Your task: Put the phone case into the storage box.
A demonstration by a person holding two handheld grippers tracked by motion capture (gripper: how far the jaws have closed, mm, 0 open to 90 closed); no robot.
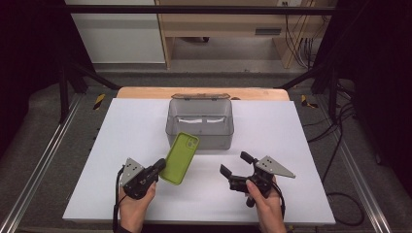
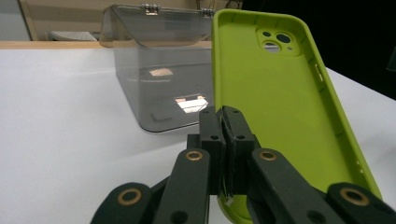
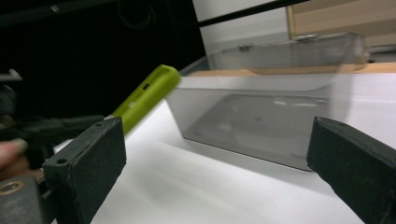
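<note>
Lime-green phone case (image 1: 179,158) tilts beside the smoky clear plastic box (image 1: 199,125) on the white table (image 1: 121,145), seen from above. Left gripper (image 2: 223,122) pinches its soft rim. Right gripper (image 3: 215,154) gapes, box ahead.

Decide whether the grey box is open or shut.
Open: the box has its lid swung up and back on its hinges.
</note>
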